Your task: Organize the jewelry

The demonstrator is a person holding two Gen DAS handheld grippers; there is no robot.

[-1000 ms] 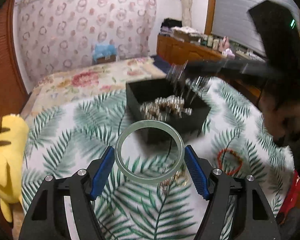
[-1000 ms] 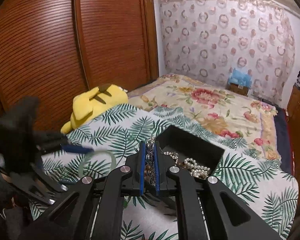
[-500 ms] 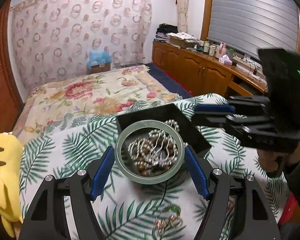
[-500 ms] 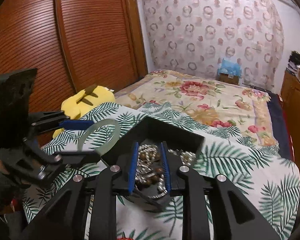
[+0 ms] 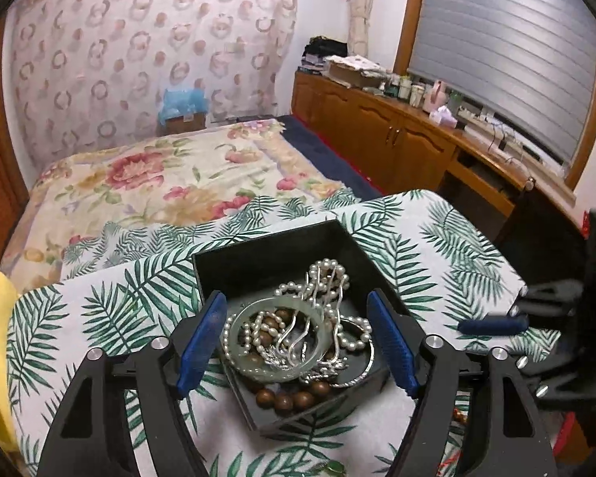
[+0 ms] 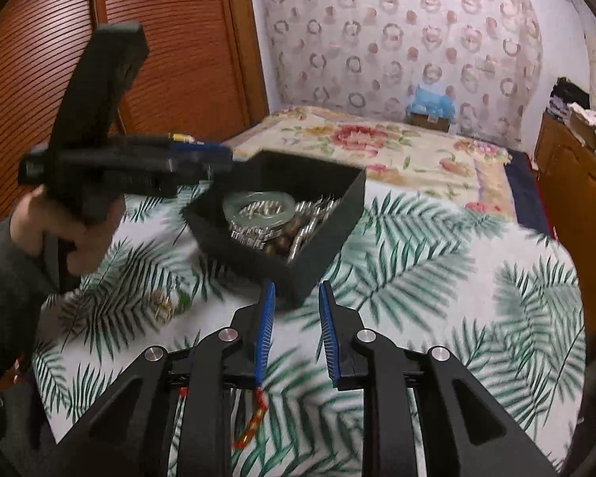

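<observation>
The leaf-print counter runs off the frame's bottom edge. On it the black box holds the jade bangle atop pearls. Left gripper hovers over it, jaws opening, clear of the bangle. Right gripper points down at the counter, jaws narrow, empty. No legible writing.

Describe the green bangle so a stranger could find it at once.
On the palm-leaf tablecloth stands an open black box full of jewelry. The bangle lies on top of the heap: one smooth, pale green rigid ring among strings of pearls and brown wooden beads.
</observation>
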